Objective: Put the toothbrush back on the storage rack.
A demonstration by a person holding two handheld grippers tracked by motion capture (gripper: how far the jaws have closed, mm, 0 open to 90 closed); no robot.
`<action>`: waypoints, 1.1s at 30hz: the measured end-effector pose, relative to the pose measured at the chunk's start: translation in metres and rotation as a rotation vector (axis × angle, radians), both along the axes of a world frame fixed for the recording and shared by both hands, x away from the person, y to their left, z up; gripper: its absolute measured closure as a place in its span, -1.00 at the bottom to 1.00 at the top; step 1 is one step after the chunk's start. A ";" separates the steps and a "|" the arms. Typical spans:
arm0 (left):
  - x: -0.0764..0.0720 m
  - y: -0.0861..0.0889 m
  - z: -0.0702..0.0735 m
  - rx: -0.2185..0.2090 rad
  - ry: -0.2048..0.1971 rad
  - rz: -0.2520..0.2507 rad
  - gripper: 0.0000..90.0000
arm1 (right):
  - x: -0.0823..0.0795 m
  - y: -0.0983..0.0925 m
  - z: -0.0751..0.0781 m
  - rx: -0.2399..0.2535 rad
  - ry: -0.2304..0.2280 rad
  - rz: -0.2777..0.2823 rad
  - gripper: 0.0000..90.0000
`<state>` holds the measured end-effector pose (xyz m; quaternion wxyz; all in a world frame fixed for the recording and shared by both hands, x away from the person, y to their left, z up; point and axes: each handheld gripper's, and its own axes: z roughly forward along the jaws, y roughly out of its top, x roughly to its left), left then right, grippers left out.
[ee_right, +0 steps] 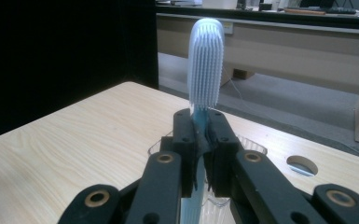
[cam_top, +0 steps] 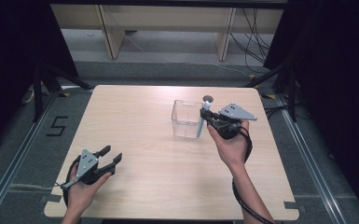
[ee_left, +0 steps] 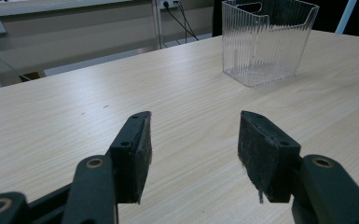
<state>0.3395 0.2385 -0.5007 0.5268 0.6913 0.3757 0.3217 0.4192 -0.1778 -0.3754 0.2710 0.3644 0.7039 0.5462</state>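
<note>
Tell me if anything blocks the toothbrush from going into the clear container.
Nothing visible does. The right hand-held gripper holds the toothbrush at the right rim of the clear container, which is open-topped and looks empty. The left hand-held gripper is far off.

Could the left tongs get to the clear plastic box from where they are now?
Probably yes. The left tongs stand open with nothing between them, and the bare table runs from them to the clear box. The right tongs, shut on a blue brush, sit at the box's right side, so approaching from the left looks unobstructed.
</note>
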 end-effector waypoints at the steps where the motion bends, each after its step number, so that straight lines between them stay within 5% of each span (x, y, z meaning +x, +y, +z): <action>1: 0.000 0.000 0.000 0.001 -0.001 -0.001 -0.02 | 0.002 0.000 0.001 0.004 -0.014 0.001 0.88; 22: 0.002 -0.002 0.000 -0.021 -0.009 -0.011 -0.02 | 0.007 0.001 0.016 0.020 -0.034 -0.024 0.88; 23: 0.001 -0.001 0.001 -0.011 0.000 -0.005 -0.02 | 0.009 -0.001 0.017 0.001 -0.068 -0.027 0.88; 28: 0.001 -0.001 0.001 -0.011 0.000 -0.002 -0.02 | 0.008 0.002 0.020 0.027 -0.029 -0.033 0.88; 33: 0.002 -0.001 -0.001 -0.015 -0.008 -0.009 -0.02 | 0.011 0.001 0.026 0.018 -0.043 -0.025 0.88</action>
